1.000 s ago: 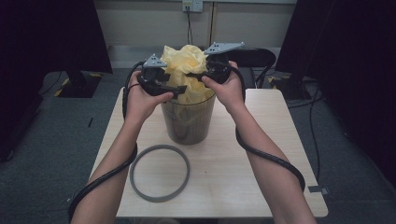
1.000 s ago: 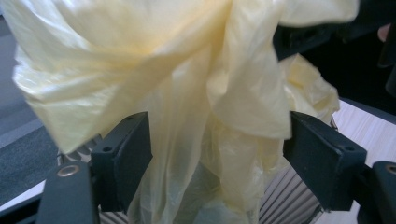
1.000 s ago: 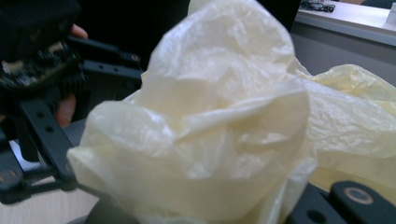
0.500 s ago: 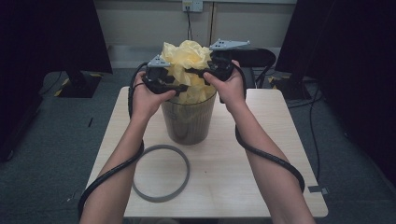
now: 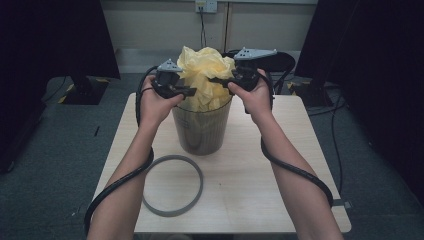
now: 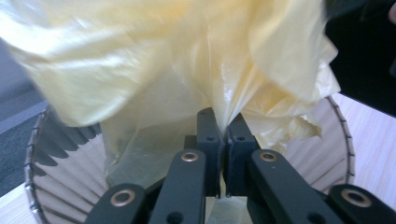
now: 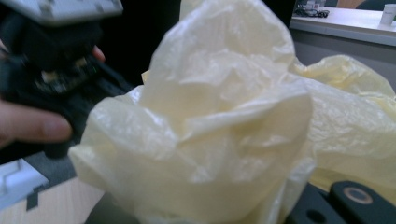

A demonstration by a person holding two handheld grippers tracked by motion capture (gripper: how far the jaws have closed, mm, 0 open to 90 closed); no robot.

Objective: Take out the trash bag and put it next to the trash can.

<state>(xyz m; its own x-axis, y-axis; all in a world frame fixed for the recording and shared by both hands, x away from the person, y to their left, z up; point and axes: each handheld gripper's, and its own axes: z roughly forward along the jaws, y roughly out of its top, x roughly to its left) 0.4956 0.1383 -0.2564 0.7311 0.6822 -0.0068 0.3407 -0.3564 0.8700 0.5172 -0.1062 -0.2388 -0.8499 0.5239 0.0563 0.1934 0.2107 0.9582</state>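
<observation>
- Closing just now, the left gripper (image 6: 223, 140) pinches the yellow bag (image 5: 204, 75) bunched above the bin (image 5: 202, 131).
- Clamped shut too, the right gripper (image 5: 220, 80) holds the opposite edge.
- Both sides gripped, the liner can likely be spread over the rim.

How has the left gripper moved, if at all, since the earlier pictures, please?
Barely: the left gripper sits at the bin's left rim as before, but its jaws have just been closing, now pinching the yellow bag.
</observation>
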